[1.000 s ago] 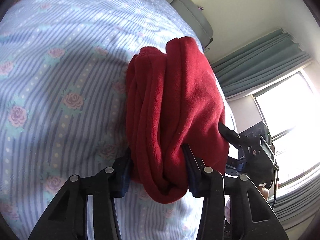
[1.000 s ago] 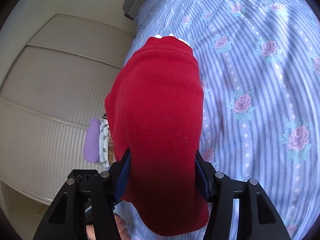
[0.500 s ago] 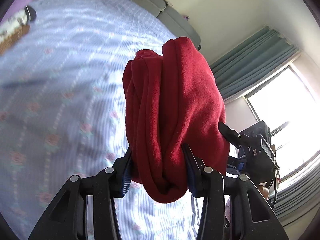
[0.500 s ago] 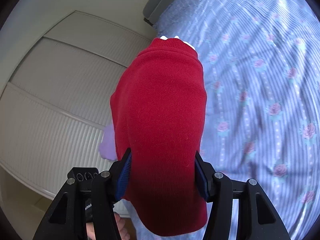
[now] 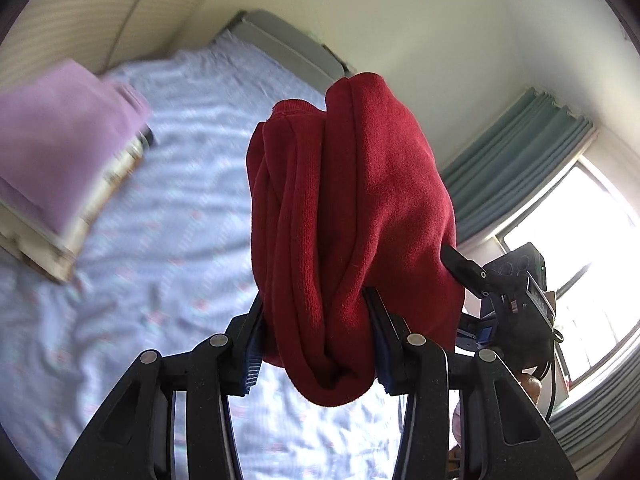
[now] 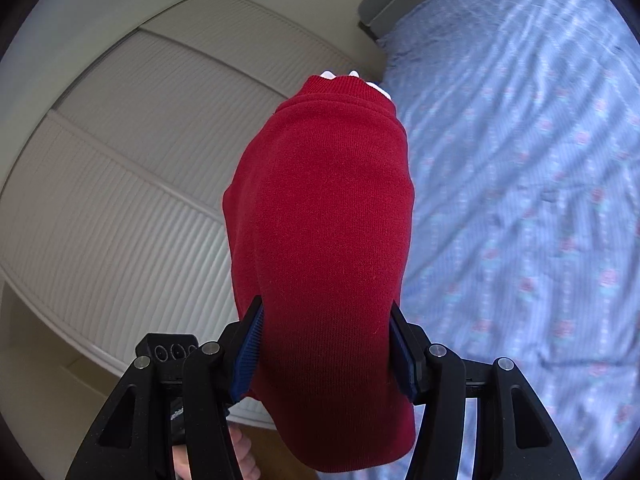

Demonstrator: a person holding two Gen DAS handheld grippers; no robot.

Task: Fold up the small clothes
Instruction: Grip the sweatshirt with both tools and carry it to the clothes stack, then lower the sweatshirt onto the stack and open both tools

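Both the left tongs (image 5: 316, 340) and right tongs (image 6: 326, 350) were clamped on the folded red knit sweater (image 5: 352, 216), bunched between their pads above the floral striped bed (image 6: 540, 200).

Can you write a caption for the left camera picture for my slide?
Left hand-held gripper clamps a folded red knit garment above a blurred pale floral bedsheet.

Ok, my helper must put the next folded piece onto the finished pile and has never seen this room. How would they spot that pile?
Start at the bed with the blue striped sheet. On its far left side, toward the ribbed closet doors, lies a flat stack. Its top piece is lilac, unlike the red sweater held in the tongs.
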